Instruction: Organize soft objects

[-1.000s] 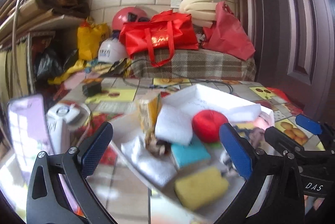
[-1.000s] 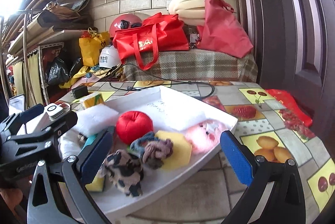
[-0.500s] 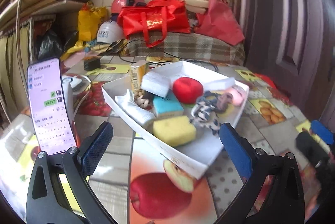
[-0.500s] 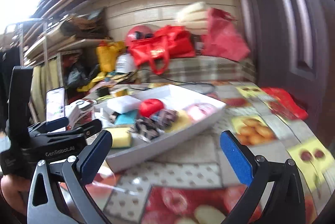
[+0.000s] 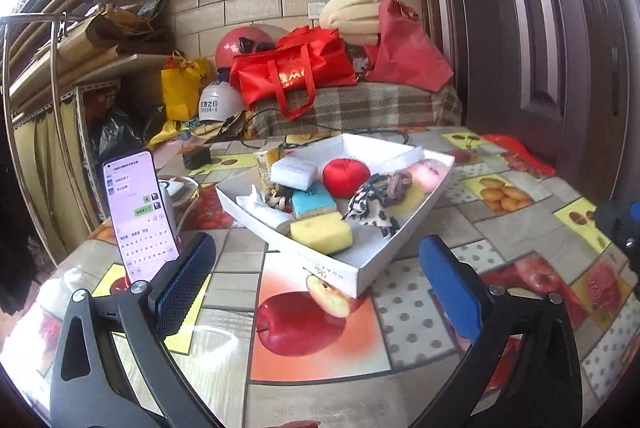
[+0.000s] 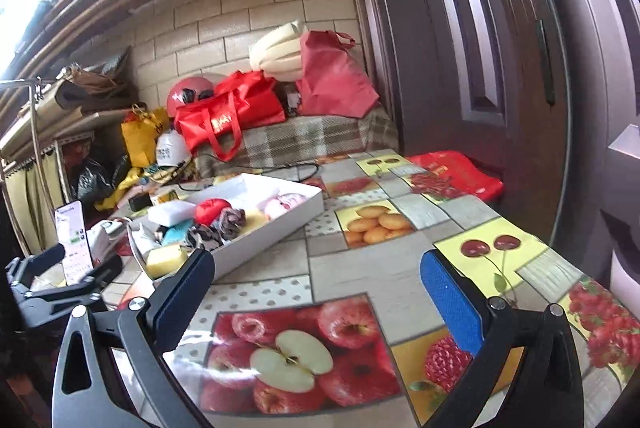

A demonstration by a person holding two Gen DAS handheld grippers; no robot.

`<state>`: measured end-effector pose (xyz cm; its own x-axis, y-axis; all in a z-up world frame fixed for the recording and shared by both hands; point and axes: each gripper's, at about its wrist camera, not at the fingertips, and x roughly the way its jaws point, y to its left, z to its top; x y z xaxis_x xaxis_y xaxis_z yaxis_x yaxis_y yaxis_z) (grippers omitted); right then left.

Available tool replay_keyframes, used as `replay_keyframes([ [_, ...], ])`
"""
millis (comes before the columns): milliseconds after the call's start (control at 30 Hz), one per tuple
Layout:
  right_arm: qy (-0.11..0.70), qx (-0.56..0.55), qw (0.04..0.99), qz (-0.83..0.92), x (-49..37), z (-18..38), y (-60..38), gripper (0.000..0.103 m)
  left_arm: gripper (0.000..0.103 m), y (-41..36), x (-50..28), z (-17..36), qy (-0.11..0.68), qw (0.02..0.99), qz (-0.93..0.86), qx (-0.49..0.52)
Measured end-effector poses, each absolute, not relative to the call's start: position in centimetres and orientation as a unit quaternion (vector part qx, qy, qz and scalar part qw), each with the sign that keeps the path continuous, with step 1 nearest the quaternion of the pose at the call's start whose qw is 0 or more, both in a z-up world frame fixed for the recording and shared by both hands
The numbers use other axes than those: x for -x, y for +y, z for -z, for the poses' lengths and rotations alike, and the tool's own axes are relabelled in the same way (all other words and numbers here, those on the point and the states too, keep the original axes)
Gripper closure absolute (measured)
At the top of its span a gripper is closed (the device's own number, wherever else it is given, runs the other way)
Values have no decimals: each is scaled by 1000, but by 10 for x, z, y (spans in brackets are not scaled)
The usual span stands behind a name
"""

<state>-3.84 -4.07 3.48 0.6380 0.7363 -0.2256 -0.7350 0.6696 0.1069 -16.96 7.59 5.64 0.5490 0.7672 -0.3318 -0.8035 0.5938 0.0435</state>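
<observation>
**Both grippers hang back, empty, as tray of soft goods waits on the fruit-print table**

The left gripper (image 5: 316, 280) hovers over the table (image 5: 520, 228) with its blue-padded jaws spread wide and nothing between them. The right gripper (image 6: 316, 288) hangs over the apple-print oilcloth well to the side, equally agape and empty. Ahead of both sits the white tray (image 5: 320, 262), holding the soft items in a loose heap: a yellow sponge (image 5: 322, 237) at the near corner, a teal-topped sponge (image 5: 313, 204) just behind it, a white foam block (image 5: 294, 174), a red pincushion-like ball (image 5: 346, 178), a leopard-print scrunchie (image 5: 370, 210), a knotted grey scrunchie (image 5: 396, 182) and a pink plush piece (image 5: 428, 168) toward the far wall. A small yellow carton (image 5: 269, 160) stands at the tray's left rim. A phone (image 5: 138, 212) stands propped upright beside the left gripper's left finger.

Judging from the stance, the step in hand is choosing and approaching a piece. The yellow sponge looks the easiest start, nearest and clear on top. Coming in from above with the jaws straddling its short sides would avoid snagging the scrunchie lying beside it, and a gentle squeeze should do, since foam compresses and can spring loose. The left gripper's path should stay clear of the phone, which could topple at a nudge.
</observation>
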Motion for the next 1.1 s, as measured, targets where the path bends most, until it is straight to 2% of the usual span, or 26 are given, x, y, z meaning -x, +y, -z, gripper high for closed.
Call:
replay_keyframes([
  [267,115,-1,920,-375,42,-34,-44,0,0,81,157,-45,205,880,-424,68],
  [733,114,-19,910,-398,41,-34,-53,0,0,81,152,-60,203,871,-445,49],
  [1100,114,-20,910,-398,41,-34,-53,0,0,83,144,-52,232,874,-423,66],
])
